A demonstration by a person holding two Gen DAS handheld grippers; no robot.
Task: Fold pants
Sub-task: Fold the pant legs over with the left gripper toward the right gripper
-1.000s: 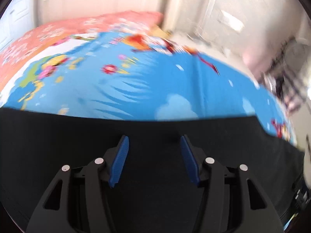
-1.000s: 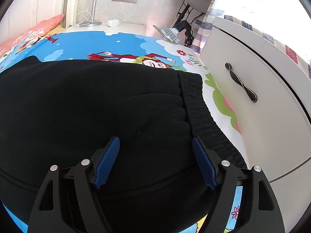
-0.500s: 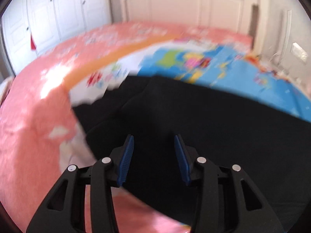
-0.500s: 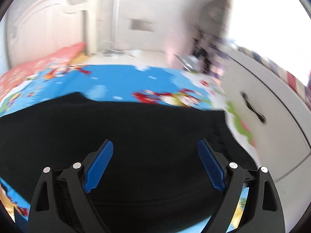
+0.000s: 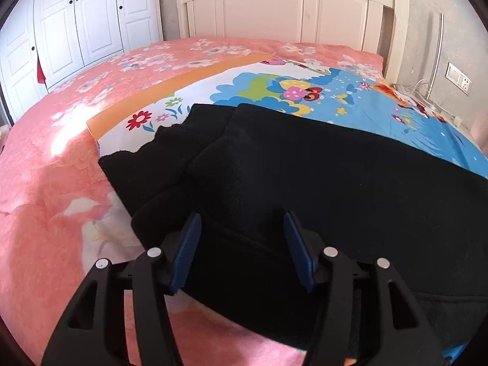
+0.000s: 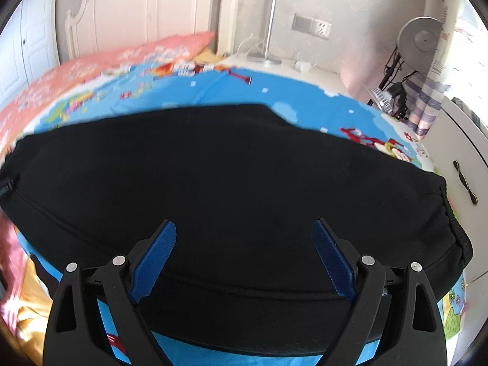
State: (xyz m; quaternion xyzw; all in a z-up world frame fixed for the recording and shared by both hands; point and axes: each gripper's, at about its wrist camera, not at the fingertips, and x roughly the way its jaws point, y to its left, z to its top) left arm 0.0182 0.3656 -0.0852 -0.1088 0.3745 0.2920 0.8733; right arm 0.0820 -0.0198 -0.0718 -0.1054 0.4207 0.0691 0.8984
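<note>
- Black pants [image 5: 305, 183]: laid flat across the bed, filling the centre and lower right of the left wrist view. The two leg ends lie at centre left, one stacked on the other but offset, the lower one showing a ragged hem.
- In the right wrist view the same pants [image 6: 228, 167] span the middle of the frame; the ribbed waistband [image 6: 454, 216] sits at right centre, near the white cabinet [image 6: 457, 152].
- Left gripper [image 5: 242, 248]: released, jaws parted, poised over the leg-end region and holding nothing.
- Right gripper [image 6: 244, 253]: released, jaws spread wide over the hip area, nothing between them.
- Risk, my judgement: the legs are misaligned, so a fold made now would likely come out skewed. Pinching only the top layer would let the lower leg drag behind.
- Risk: dark thick fabric hides layer edges. A pinch could miss the hem or bunch the cloth.
- Surface: cartoon-print sheet [image 5: 381, 113], blue with flowers, spread over a pink floral quilt [image 5: 61, 152]; soft and yielding, so the sheet may get caught along with the pants.
- Room: white headboard [image 5: 289, 6] top centre, white wardrobe [image 5: 76, 21] upper left; desk lamp [image 6: 421, 42] and wall socket [image 6: 311, 27] upper right of the right view.
</note>
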